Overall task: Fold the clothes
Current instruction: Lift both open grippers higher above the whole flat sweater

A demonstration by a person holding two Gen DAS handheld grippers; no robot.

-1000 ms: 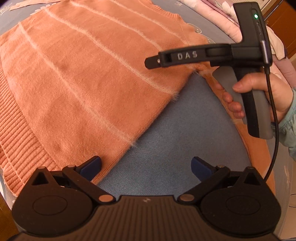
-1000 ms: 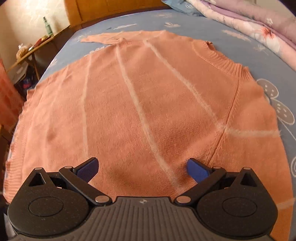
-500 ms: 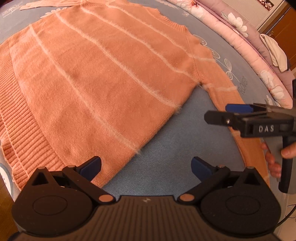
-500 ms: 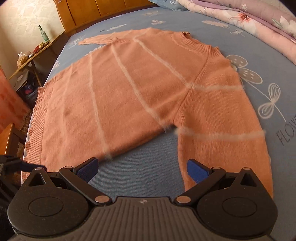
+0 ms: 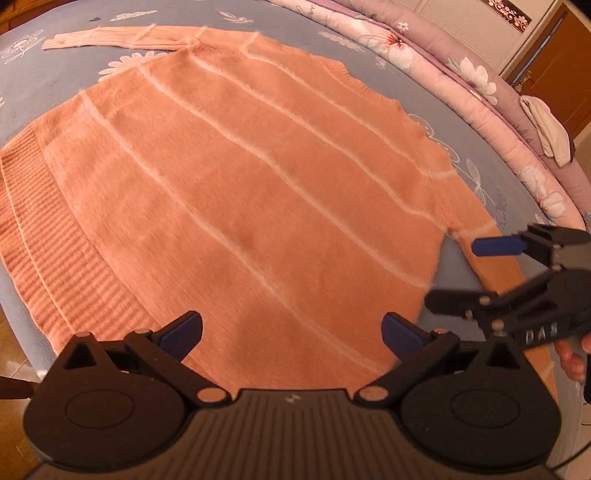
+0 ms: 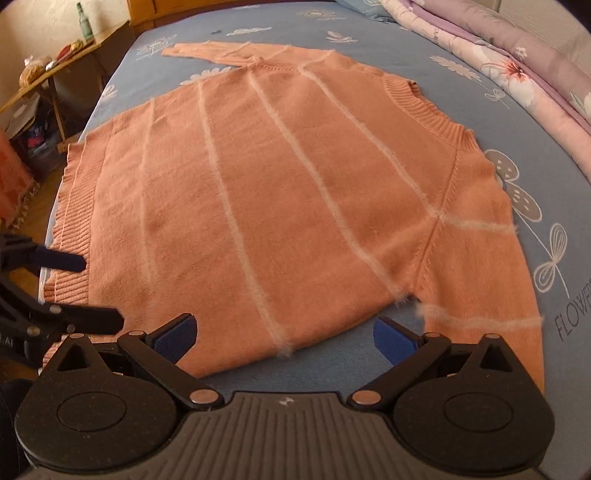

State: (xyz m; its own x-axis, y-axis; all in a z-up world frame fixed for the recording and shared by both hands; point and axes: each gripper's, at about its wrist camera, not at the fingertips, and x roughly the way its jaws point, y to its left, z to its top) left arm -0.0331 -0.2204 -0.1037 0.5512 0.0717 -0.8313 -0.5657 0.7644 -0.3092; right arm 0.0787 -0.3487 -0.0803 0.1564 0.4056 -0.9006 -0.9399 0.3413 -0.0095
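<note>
An orange knit sweater (image 5: 251, 192) (image 6: 288, 192) with pale stripes lies flat on the blue bedsheet (image 5: 66, 74), both sleeves spread out. My left gripper (image 5: 291, 332) hovers open above the sweater's near side edge, nothing between its blue pads. My right gripper (image 6: 282, 336) is open above the near edge close to the armpit, also holding nothing. In the left wrist view the right gripper (image 5: 491, 273) shows at the right, open, over the near sleeve (image 5: 491, 254). In the right wrist view the left gripper (image 6: 70, 288) shows at the left by the ribbed hem (image 6: 70, 229).
A folded pink and purple floral quilt (image 5: 461, 81) (image 6: 517, 66) runs along the far side of the bed. A wooden side table (image 6: 55, 70) with a bottle (image 6: 85, 22) stands beyond the bed's corner. The bed edge drops to the floor near the hem.
The right gripper pulled back off the sweater body toward the near edge. The left view widened and swung over the sweater; the right gripper now sits low at its right.
</note>
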